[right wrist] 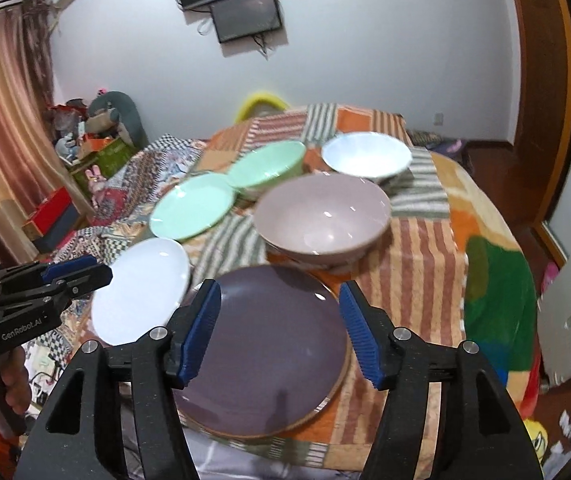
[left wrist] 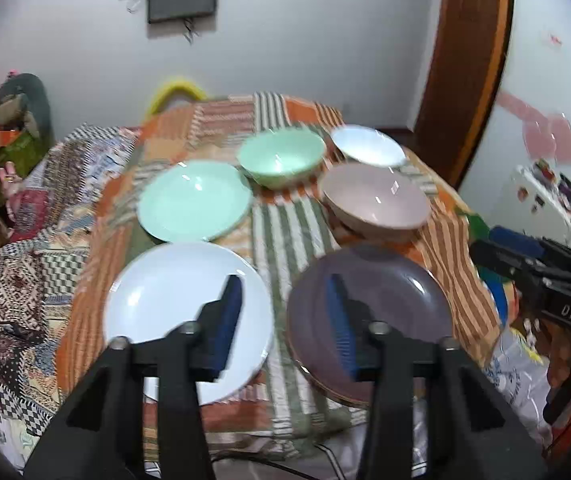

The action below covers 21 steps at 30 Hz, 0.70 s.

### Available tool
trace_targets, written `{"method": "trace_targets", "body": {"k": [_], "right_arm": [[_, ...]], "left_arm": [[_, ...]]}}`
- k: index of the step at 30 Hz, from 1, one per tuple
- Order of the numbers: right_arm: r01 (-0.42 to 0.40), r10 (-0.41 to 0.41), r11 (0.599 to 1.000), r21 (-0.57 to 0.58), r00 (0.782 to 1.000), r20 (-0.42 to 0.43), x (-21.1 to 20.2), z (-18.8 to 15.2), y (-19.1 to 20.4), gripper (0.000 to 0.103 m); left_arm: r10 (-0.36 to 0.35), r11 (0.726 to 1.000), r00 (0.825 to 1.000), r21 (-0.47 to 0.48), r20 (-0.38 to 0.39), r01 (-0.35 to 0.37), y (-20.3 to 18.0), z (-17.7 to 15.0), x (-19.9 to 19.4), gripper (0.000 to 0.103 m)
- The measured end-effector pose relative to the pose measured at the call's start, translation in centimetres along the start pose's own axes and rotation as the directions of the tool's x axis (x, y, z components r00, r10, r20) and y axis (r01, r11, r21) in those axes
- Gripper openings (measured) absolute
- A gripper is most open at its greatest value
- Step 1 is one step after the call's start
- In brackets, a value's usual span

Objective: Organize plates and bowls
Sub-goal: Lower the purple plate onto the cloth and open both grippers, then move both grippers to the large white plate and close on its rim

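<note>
Both jaws stand parted and empty: the left gripper (left wrist: 285, 320) and right gripper (right wrist: 281, 332) show ribbed blue pads over glossy round dishes. A purple plate (right wrist: 269, 344) and white plate (left wrist: 173, 304) lie nearest on the striped patchwork cloth (left wrist: 285, 232); mint plate (left wrist: 195, 200), mint bowl (left wrist: 281, 156), pink bowl (right wrist: 323, 216) and white bowl (right wrist: 365, 156) sit beyond.

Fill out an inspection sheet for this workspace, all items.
Surface: patchwork striped cloth, rumpled.
Job's things: white plate, green plate, purple plate; green bowl, white bowl, pink bowl; all apart, unstacked.
Clutter: nothing seen on the cloth.
Grippers: left gripper and right gripper hover above the plates, jaws open, nothing between them.
Cables: dangling under the wall screen.
Surroundings: curtain, toy pile, wooden door frame.
</note>
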State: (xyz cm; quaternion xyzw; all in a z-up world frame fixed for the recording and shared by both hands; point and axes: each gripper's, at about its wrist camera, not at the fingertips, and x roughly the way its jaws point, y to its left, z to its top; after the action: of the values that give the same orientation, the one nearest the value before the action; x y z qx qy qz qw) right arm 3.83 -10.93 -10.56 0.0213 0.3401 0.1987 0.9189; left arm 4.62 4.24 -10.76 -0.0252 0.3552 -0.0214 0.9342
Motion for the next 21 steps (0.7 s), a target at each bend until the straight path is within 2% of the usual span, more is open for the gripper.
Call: {"method": "trace_targets", "body": {"k": [6, 10, 13, 21], "right_arm": [[-0.053, 0.054, 0.998, -0.026, 0.998, 0.014, 0.6, 0.8, 2.6, 0.061], [-0.076, 0.076, 0.996, -0.051, 0.997, 0.015, 1.8, 1.3, 4.6, 0.072], [-0.086, 0.087, 0.994, -0.07, 0.996, 0.005, 2.9, 1.5, 5.8, 0.075], [-0.104, 0.099, 0.991, -0.088, 0.993, -0.059, 6.4, 1.6, 8.3, 0.075]], "left_arm": [[0.065, 0.997, 0.997, -0.051, 0.053, -0.062, 3.7, 0.1, -2.1, 0.058], [0.128, 0.988, 0.99, -0.095, 0.058, -0.122, 6.7, -0.4, -2.6, 0.067], [0.164, 0.98, 0.986, -0.116, 0.035, -0.159, 8.9, -1.0, -2.3, 0.068], [0.165, 0.966, 0.985, -0.195, -0.056, -0.172, 13.8, -3.2, 0.1, 0.068]]}}
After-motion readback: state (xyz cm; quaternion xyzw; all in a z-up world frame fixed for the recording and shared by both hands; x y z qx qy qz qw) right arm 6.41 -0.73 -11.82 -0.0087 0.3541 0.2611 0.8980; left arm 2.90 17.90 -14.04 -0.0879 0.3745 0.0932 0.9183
